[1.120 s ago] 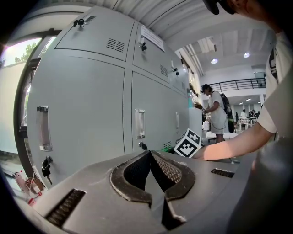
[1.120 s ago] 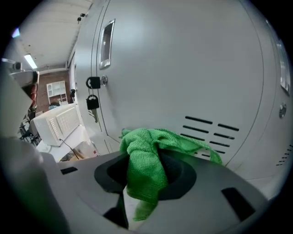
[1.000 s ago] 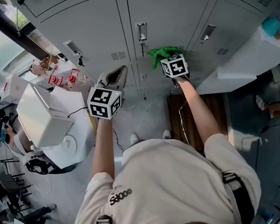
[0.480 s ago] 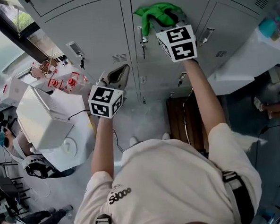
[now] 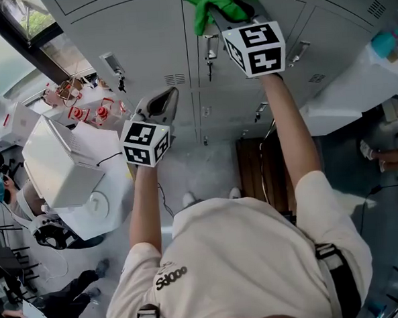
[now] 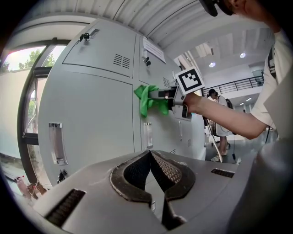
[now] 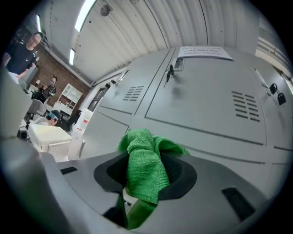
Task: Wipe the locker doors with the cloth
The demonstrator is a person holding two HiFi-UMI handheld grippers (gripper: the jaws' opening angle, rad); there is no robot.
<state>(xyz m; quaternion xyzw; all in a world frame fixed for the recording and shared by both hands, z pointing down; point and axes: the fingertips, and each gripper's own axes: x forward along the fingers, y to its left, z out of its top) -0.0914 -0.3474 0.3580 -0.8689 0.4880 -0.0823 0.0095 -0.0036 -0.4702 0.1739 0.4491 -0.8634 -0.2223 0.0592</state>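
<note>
Seen from above: at nine o'clock a white boxy case (image 5: 65, 166) rests on a white surface (image 5: 117, 193). Toward ten o'clock lie small red-and-white items (image 5: 89, 114), too small to identify. A window (image 5: 32, 20) showing greenery fills eleven o'clock. A dark wooden panel (image 5: 264, 174), possibly a mat, lies on the grey floor (image 5: 206, 164) near three o'clock. A white ledge (image 5: 356, 91) at two o'clock carries a teal object (image 5: 387, 42). A bystander (image 5: 54, 312) crouches at seven o'clock.

The green cloth (image 7: 145, 170) hides the tips of the fingers (image 7: 183, 172) of the right gripper (image 7: 146, 180). Whether it touches the locker door (image 7: 206, 100), I cannot tell. The print on the paper notice (image 7: 204, 52) is too small to read.
</note>
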